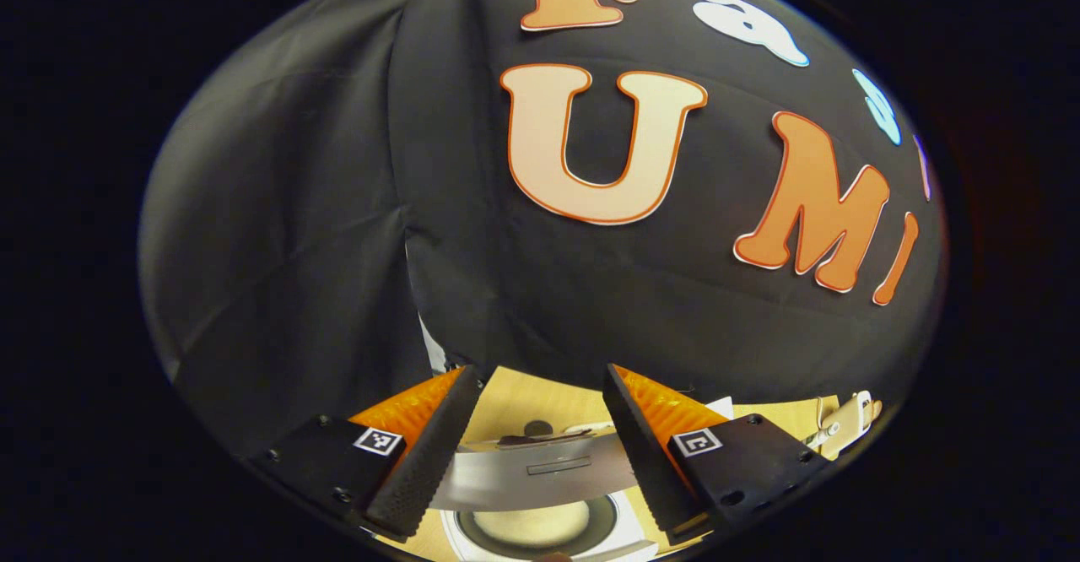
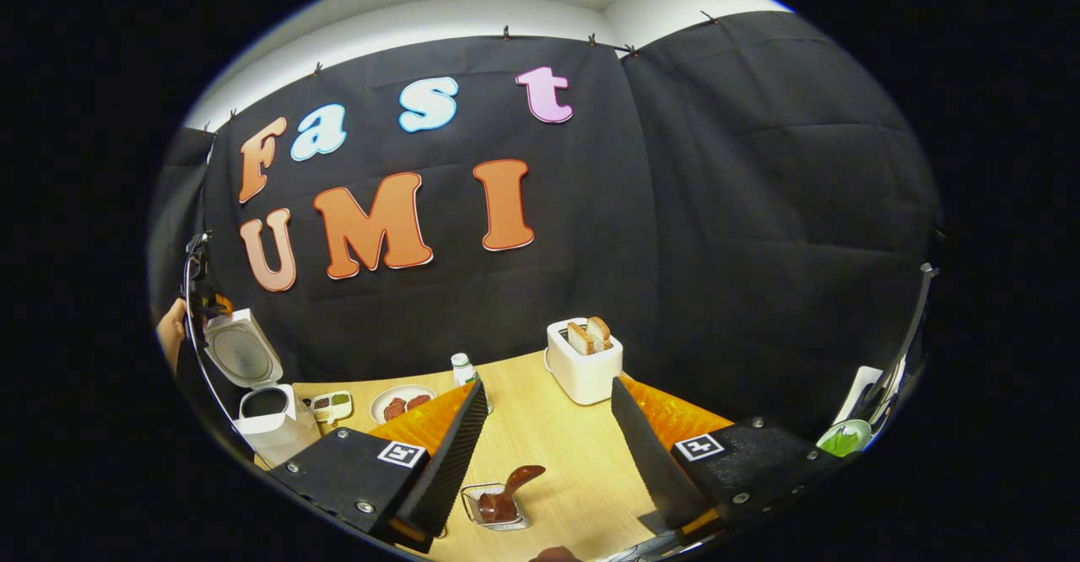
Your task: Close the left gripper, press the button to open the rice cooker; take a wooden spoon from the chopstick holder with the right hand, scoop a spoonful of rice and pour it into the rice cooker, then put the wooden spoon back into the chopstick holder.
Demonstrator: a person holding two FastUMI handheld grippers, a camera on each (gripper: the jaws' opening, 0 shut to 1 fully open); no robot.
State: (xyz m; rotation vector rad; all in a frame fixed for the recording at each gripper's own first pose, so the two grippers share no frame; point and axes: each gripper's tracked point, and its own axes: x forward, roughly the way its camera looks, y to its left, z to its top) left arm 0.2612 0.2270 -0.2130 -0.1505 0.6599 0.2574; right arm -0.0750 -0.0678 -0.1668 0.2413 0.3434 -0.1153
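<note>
In the left gripper view my left gripper [image 1: 540, 374] is open and hangs just above the white rice cooker [image 1: 629, 521]. The cooker's lid [image 1: 531, 471] stands raised, its silver inner face towards me, and the round pot opening [image 1: 530, 526] shows below it. In the right gripper view the cooker [image 2: 268, 427] sits far left on the table with its lid [image 2: 245, 351] up. A dark brown spoon [image 2: 510, 490] leans in a small wire holder [image 2: 498, 513] directly beneath my right gripper [image 2: 548, 386], which is open and holds nothing.
On the wooden table [image 2: 557, 461] stand a white toaster [image 2: 582, 368] with bread slices, a small bottle [image 2: 462, 368], a plate of food [image 2: 403, 402] and a small divided dish [image 2: 331, 406]. A green bowl [image 2: 844, 437] sits far right. A hand [image 2: 171, 330] shows beside the cooker lid.
</note>
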